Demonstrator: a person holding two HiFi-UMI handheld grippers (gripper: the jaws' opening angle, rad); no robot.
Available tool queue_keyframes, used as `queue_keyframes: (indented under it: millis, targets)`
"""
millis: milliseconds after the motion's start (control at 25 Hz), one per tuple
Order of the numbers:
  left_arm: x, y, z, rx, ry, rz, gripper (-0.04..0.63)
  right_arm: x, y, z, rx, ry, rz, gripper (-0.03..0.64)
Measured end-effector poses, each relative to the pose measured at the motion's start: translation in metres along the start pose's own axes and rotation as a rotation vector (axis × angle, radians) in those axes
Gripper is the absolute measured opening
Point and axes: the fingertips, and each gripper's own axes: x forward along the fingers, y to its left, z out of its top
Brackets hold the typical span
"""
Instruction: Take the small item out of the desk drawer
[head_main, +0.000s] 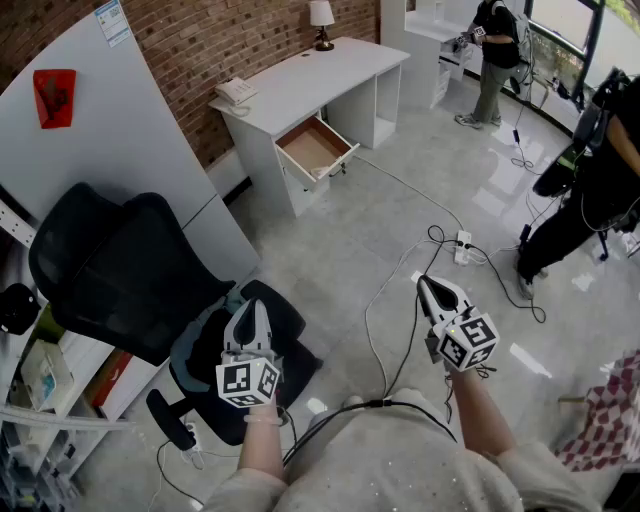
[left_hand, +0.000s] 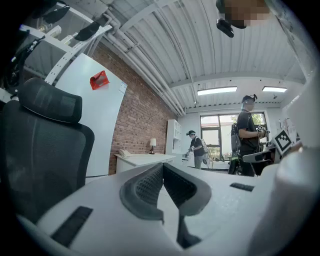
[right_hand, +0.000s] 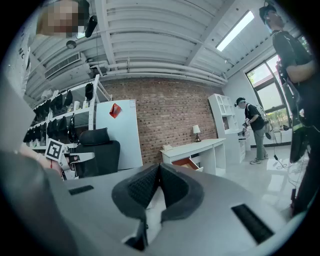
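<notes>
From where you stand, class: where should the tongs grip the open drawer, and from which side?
Probably the drawer by its front panel's top edge, coming from the floor side in front of the desk. It stands pulled out and open on top, so that thin edge is free; no handle shows from here.

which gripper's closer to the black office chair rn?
Left. In the head view the left gripper sits over the seat of the black office chair. The right gripper is off to the far side, over open floor with cables. Both jaws are shut and empty.
</notes>
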Motion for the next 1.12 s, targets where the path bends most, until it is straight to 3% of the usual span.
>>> queue_keyframes:
  millis: [520,720,1120]
  targets:
    - [0.007,0.012,-0.008,-0.017,0.001,-0.038,0.005,-0.010,0.000,0.002,0.003,-0.012,-0.073,0.005]
    - [0.024,0.018,-0.012,-0.013,0.007,-0.028,0.005,0.015,-0.013,0.002,-0.005,-0.004,-0.058,0.005]
    - [0.093,0.037,-0.012,-0.001,0.020,0.076,0.005,0.105,-0.069,0.009,0.003,0.009,0.038,0.006]
